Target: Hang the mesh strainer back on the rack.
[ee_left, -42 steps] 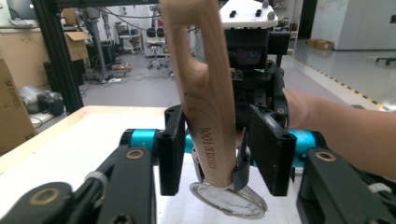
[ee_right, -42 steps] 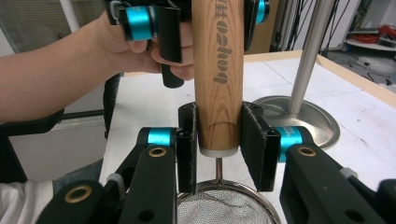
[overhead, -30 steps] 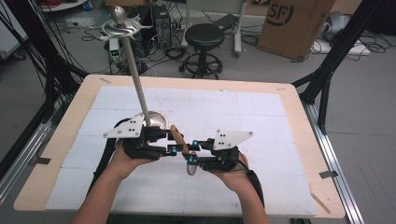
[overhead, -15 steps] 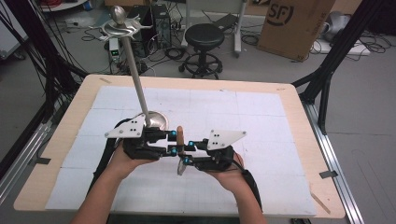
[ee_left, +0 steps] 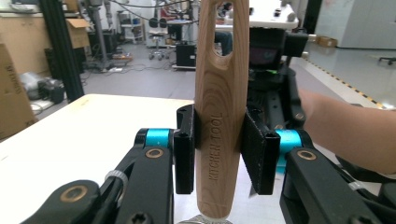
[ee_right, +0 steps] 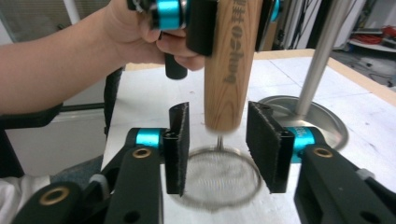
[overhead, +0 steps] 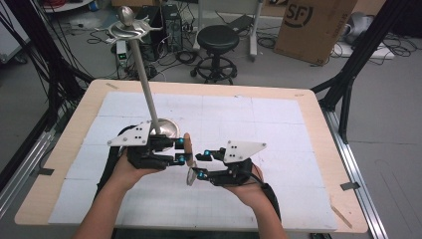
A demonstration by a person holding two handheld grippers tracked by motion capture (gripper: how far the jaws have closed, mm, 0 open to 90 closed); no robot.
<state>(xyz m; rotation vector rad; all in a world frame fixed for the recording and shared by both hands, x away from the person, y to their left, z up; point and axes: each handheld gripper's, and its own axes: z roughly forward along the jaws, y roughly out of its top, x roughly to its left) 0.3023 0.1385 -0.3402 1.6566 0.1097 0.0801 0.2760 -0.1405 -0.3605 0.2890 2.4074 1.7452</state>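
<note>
Both jaws altered: left gripper [ee_left: 219, 161] clamped on strainer handle [ee_left: 219, 116], right gripper [ee_right: 219, 149] newly parted.

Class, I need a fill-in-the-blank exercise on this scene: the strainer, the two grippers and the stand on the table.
1. The strainer's handle is made of ____.
2. The left gripper is ____ on that handle.
3. The right gripper has just been opening its jaws, and its pads stand ____ the handle.
4. The metal stand is beside the ____ gripper.

Missing words: wood; shut; apart from; left
</note>
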